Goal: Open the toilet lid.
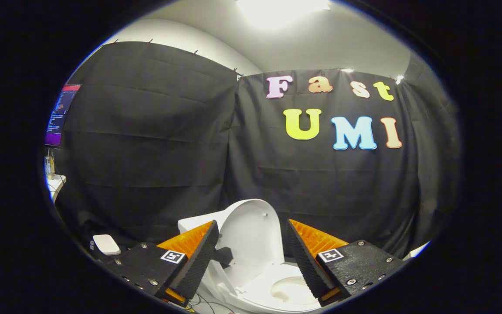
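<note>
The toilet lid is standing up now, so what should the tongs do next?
Probably just back away. The toilet lid already stands upright over the seat, and the tongs are open with nothing pressed between them, so opening looks done.

The lid and bowl are white, the hand-held gripper is black and orange with black-and-white square markers, the wall black.

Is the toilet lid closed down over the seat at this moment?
No. The toilet lid stands raised beyond the open fingers of the gripper, and the seat with the bowl opening lies uncovered below it.
</note>
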The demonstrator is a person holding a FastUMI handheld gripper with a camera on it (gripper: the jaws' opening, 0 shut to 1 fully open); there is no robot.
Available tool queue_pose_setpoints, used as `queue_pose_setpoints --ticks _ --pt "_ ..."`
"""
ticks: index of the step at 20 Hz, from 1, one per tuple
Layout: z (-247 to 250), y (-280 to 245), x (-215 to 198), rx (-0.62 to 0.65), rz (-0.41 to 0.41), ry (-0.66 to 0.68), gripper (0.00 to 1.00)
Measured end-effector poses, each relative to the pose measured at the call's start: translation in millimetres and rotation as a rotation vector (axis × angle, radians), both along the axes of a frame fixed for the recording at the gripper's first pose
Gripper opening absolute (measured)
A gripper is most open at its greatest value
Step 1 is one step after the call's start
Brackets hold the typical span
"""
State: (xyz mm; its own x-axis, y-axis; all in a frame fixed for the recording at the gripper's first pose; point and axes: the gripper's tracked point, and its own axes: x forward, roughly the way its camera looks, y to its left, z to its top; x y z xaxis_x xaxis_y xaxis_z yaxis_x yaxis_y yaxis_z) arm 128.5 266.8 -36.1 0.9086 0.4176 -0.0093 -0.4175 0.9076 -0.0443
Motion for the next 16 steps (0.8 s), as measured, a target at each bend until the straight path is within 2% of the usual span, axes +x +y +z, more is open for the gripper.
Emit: queue_pose_setpoints --ticks 2,5,10,13,16 --pt "17.1 -21.6 -10.3 -0.026 -0.001 -0.053 0.95" --pt "37.2 -70.3 -18.0 -0.019 -0.068 -0.108 0.94" --pt "46.7 -128.1 -15.7 0.042 -0.141 -0.086 0.95" --pt "38.6 -162.9 -12.6 0.008 -0.196 -0.054 0.95" --pt "23.1 -181.0 -7.6 -0.009 -0.195 0.003 0.95"
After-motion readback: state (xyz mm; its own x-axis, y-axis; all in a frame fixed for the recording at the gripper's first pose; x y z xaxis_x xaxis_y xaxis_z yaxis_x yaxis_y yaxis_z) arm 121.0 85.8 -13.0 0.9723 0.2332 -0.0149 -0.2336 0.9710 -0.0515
